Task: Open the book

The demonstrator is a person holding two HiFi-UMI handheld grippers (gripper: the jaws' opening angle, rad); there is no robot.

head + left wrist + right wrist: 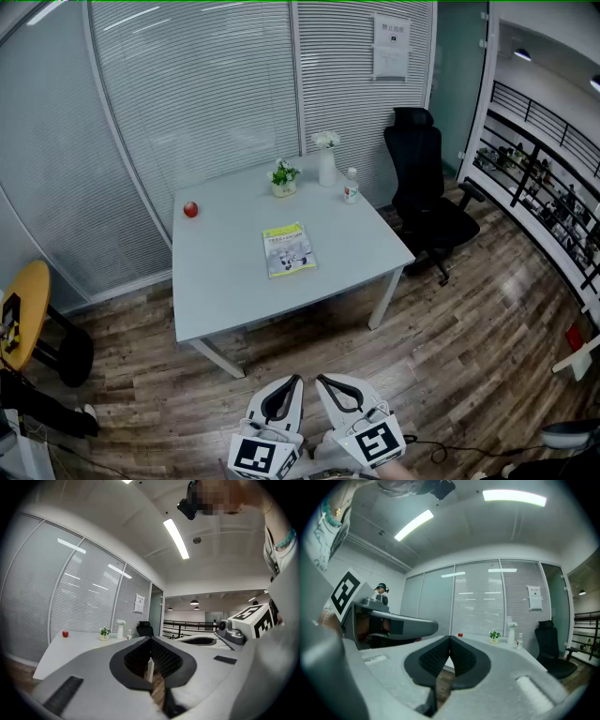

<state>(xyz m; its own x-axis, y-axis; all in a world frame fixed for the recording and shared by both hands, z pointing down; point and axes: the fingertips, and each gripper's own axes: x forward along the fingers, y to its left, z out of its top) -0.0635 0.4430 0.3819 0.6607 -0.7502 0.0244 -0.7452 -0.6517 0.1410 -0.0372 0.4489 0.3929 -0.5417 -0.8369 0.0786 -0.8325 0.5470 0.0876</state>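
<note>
Left tool (292, 382) and right tool (323, 381) sit side by side at bottom centre, each pressed together on nothing. The book (289, 249) lies closed mid-frame on the white worktop (225, 272), well apart from them.

White table (225, 272) on wood-plank floor (450, 375), black office chair (424, 178) beside it, blind-covered glass walls (206, 94) behind

Bright, even light from ceiling strips (176, 538); heavy fisheye bending, dark vignetted corners.
</note>
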